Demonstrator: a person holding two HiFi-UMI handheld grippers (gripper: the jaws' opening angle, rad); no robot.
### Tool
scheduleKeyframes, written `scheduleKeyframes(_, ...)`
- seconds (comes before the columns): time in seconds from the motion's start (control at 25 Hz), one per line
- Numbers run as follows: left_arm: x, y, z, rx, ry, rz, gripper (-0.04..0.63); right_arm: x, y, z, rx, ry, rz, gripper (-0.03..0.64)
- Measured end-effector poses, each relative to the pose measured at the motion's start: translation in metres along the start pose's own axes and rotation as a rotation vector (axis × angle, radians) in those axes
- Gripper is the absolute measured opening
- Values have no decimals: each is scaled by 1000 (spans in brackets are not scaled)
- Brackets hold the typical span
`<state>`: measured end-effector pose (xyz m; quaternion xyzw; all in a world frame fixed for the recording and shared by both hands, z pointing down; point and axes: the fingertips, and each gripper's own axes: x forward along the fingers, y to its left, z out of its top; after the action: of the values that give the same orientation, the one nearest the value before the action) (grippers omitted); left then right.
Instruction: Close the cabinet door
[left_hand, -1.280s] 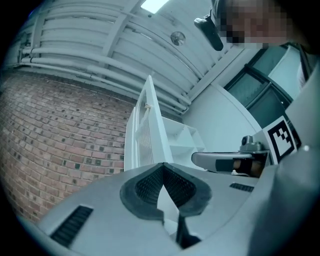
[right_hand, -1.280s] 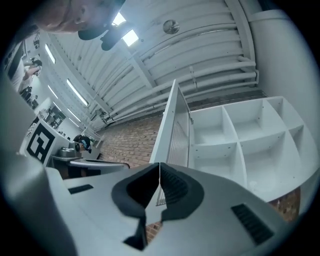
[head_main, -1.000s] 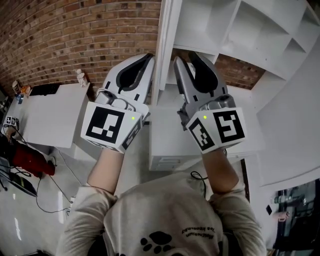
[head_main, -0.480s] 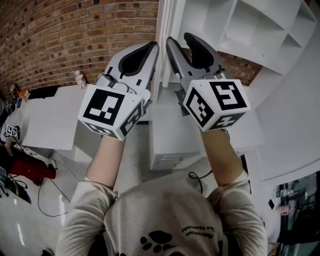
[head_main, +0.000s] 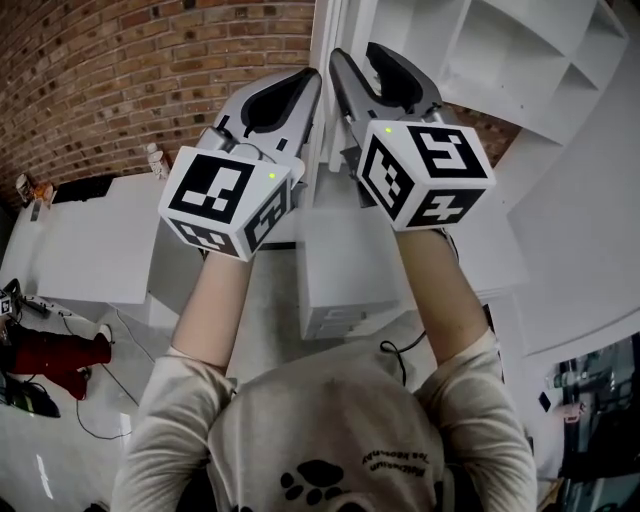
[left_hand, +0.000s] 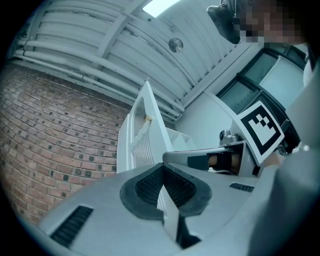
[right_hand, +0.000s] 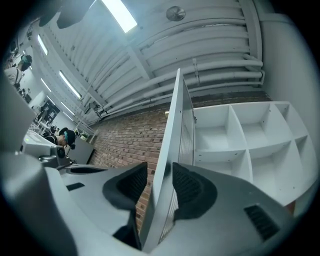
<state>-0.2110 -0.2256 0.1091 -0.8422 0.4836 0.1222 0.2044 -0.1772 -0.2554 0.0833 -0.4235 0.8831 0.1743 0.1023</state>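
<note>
Head view, nearest: bare forearms rise from a grey shirt (head_main: 330, 440), a gripper in each hand, their marker cubes side by side and apart.
Left gripper (left_hand: 162, 182): grey and two-jawed. Its ribbed black pads are clenched on each other with nothing between them. Its tip lies just left of the door's edge; contact cannot be told.
Right gripper (right_hand: 160, 171): same build, released. Its jaws have just spread wide, then eased in slightly. They straddle the door's edge, with a dark gap showing beside the pads.
Door: white slatted cabinet door (right_hand: 172, 125) stands open, edge-on to both grippers, its free edge running up and away.
Cabinet: white open-shelf cabinet (right_hand: 245, 146) is to the door's right, with an open wedge between door and shelf fronts.
Left side: red brick wall (head_main: 150, 70) is well apart from the door, leaving free room.
Below: white drawer unit (head_main: 345, 270) and white tables (head_main: 90, 240) are far under the grippers.
Above: ribbed white ceiling (right_hand: 150, 55).
</note>
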Motion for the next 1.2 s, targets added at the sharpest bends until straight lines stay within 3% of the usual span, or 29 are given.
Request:
scheduleKeyframes(0.4, 6, 1, -6, -13, 0, -21, 8, 8, -2, 6, -34, -5, -49, 133)
scheduleKeyframes(0.72, 19, -12, -14, -34, -4, -54, 8, 3, -12, 6, -10, -4, -29, 123)
scheduleKeyframes(1.2, 45, -43, -29, -72, -9, -141, 8, -19, -61, 1, 20, 22, -94, 100)
